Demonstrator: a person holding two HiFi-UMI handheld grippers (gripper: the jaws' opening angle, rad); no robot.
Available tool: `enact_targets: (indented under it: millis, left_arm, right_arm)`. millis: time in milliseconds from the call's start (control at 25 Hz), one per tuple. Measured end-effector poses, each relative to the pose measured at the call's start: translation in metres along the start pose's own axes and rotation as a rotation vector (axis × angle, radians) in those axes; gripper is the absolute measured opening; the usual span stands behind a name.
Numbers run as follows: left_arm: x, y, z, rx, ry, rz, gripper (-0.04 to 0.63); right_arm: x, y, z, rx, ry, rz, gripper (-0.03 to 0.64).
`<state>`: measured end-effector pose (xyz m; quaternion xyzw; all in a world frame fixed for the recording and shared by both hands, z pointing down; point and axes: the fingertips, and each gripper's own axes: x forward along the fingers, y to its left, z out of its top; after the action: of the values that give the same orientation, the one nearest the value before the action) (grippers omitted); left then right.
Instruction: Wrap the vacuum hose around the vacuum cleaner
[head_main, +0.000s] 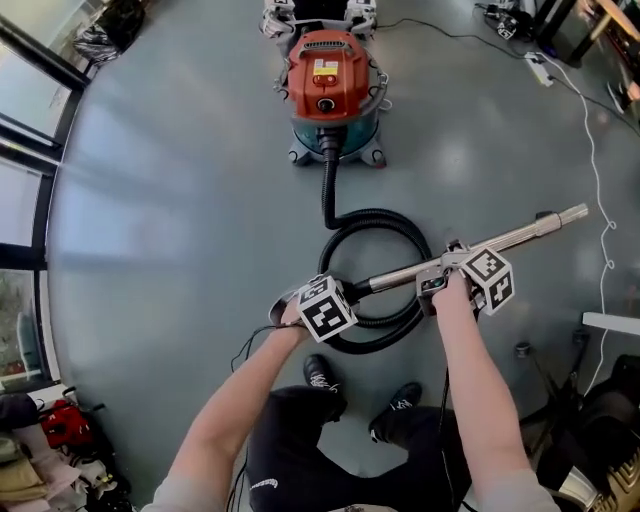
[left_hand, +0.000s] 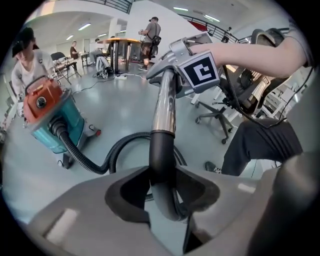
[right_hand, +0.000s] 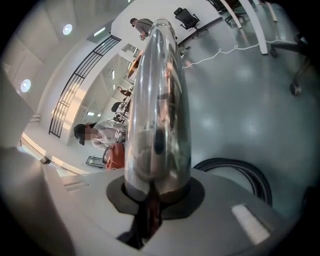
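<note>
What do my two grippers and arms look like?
Both the left gripper and right gripper have pale grey jaws with dark notched pads. Each carries a white cube with black square markers. A thin black cable trails from the left one. Arms are bare below pale short sleeves.

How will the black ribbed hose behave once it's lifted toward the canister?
Probably floppy: the black ribbed hose lies in a loose loop on the floor, so it should sag. The shiny metal wand looks rigid and should steer it. The red-and-teal vacuum cleaner on casters may roll if tugged.
</note>
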<state>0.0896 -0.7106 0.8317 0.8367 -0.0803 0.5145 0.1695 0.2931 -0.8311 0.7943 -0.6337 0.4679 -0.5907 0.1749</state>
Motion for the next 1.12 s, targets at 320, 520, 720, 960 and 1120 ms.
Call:
enact_targets:
  millis: [320, 520, 720, 960, 1120]
  left_arm:
    - [0.112, 0.070, -0.049, 0.037, 0.044, 0.022, 0.153]
    - [0.161, 0.108, -0.060, 0.051, 0.043, 0.028, 0.150]
    - [0.197, 0.135, -0.068, 0.056, 0.046, 0.035, 0.150]
    - [0.224, 0.152, -0.075, 0.063, 0.058, 0.046, 0.150]
    - [0.235, 0.163, -0.082, 0.068, 0.067, 0.068, 0.150]
  right_arm:
    - [0.115, -0.099, -0.031, 0.075, 0.003, 0.004, 0.071]
    - [0.181, -0.146, -0.038, 0.117, 0.032, -0.030, 0.075]
    - [0.230, -0.179, -0.044, 0.139, 0.082, -0.052, 0.081]
    - [0.259, -0.204, -0.049, 0.113, 0.099, -0.063, 0.098]
    - [0.269, -0.206, -0.058, 0.010, 0.120, -0.018, 0.145]
